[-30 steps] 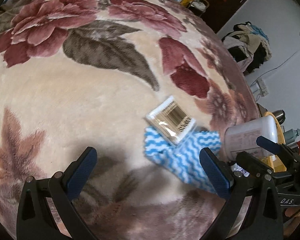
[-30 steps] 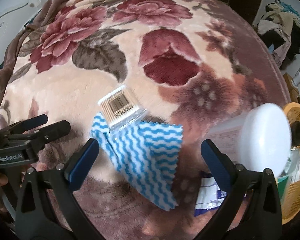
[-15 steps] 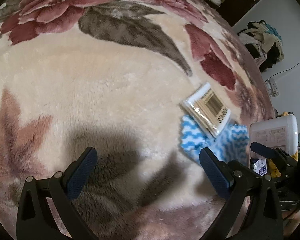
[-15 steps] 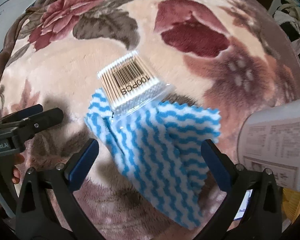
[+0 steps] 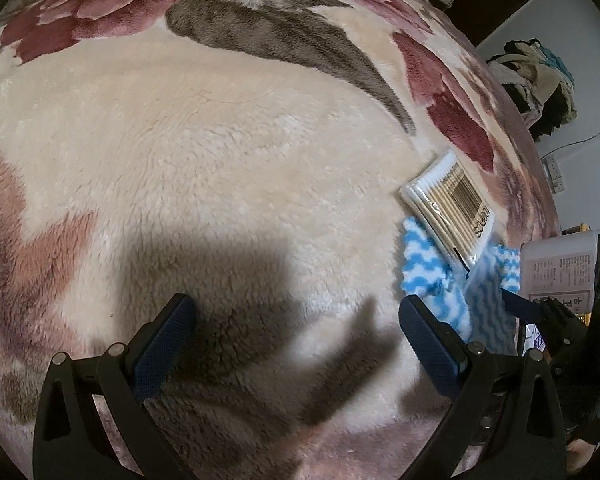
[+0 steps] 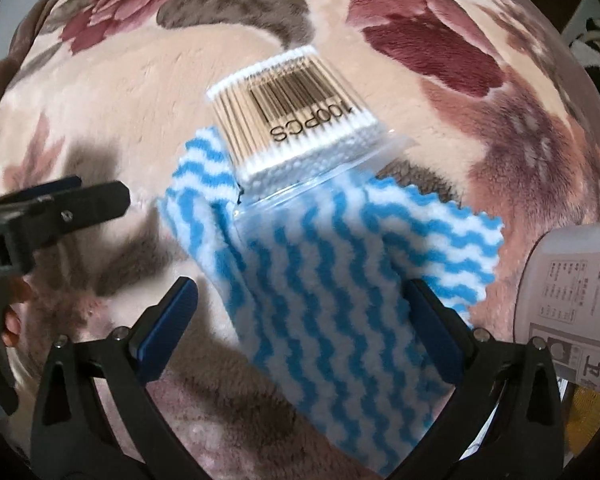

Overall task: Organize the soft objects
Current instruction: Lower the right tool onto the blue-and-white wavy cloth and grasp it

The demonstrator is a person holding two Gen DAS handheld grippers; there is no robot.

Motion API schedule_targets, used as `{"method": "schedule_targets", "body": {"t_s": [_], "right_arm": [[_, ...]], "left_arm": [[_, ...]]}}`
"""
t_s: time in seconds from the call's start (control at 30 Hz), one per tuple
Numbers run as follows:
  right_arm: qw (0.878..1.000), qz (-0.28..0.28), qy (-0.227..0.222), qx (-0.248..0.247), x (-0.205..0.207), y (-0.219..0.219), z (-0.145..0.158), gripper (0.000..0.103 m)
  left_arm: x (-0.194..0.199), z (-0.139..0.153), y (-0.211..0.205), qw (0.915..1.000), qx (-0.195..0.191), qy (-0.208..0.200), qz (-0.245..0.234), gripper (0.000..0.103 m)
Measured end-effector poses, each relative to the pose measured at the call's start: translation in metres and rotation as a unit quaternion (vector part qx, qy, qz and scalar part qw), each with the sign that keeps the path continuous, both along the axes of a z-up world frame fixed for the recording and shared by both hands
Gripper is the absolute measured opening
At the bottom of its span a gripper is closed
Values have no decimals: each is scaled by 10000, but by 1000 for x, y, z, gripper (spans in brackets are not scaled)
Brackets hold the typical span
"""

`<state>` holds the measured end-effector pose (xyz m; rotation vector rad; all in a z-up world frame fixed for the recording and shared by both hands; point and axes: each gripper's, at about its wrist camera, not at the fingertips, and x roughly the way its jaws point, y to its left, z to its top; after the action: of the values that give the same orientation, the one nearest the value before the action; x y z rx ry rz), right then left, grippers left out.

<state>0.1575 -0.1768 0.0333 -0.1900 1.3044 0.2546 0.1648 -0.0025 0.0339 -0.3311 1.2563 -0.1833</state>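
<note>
A clear plastic pack of wooden cotton swabs (image 6: 296, 116), printed with a barcode and "100PCS", lies on a plush cream blanket with dark red flowers (image 5: 220, 152), its lower edge overlapping a blue-and-white wavy-striped cloth (image 6: 320, 292). The right tool (image 6: 300, 320) hangs over that cloth with its blue-padded jaws spread wide, holding nothing. The left tool (image 5: 296, 336) is likewise wide open and empty over bare blanket, left of the cloth. A white plastic bottle (image 6: 572, 292) with a printed label in small, unreadable text sits at right.
</note>
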Motion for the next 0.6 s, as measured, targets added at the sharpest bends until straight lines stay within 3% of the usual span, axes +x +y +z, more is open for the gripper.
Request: {"method": "schedule_targets", "body": {"t_s": [0.1,0.17,0.2,0.27,0.3,0.33,0.6], "right_arm": [[10000,-35,-32,22,0,-1,-1,102],[9997,-190,-102,72,-2,-5,2,89],[9996,-235,-141,25,-3,-8,3,73],[9995,-213,-219,115,-7,-13,10,51],[9994,-194,-268,139,-9,-15,13,25],[9992,-174,-309,197,-11,-16,17,18],[9978,-26,-372,542,-40,-21,33,16]], "left_arm": [[-1,2,0,10000,4,-14,-2,102],[-2,3,0,10000,9,-22,0,102],[-3,4,0,10000,15,-26,0,102],[-3,6,0,10000,24,-39,7,102],[-4,7,-1,10000,27,-46,7,102],[-4,8,-2,10000,34,-52,7,102],[-3,21,-25,9997,105,-148,-186,102]]}}
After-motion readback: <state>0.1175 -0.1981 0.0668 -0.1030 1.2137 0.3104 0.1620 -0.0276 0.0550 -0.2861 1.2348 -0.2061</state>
